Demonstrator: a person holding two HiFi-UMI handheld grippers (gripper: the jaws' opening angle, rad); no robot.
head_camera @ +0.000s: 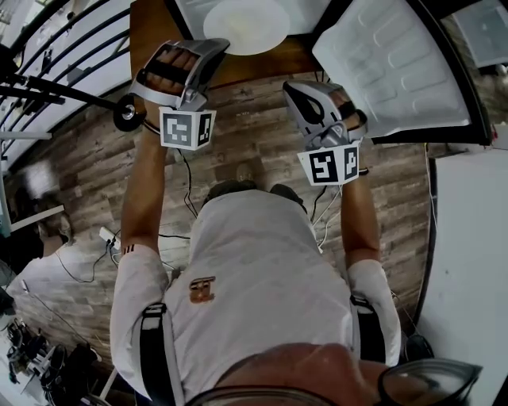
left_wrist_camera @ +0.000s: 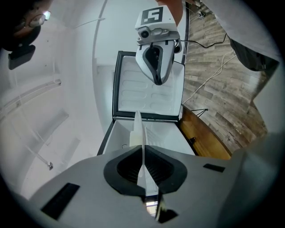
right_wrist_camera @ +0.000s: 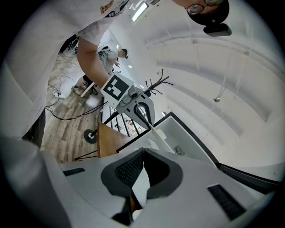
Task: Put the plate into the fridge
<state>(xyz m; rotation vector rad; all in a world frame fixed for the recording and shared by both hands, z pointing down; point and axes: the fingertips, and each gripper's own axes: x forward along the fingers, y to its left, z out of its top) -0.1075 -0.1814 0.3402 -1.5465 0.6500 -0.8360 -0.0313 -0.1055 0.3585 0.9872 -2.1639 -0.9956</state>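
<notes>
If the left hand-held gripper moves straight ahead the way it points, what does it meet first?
Probably the inside of the open fridge, right beyond the plate it clamps. The right hand-held gripper sits above that line; depth is hard to judge.

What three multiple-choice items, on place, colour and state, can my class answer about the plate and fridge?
1. Where is the plate? A on a chair; B held at the fridge opening; C in a sink.
2. Plate colour? A white; B red; C black.
3. The fridge door is: A shut; B missing; C open.
B: left gripper and right gripper clamp its rim at the fridge. A: it shows white. C: the door stands swung aside.
</notes>
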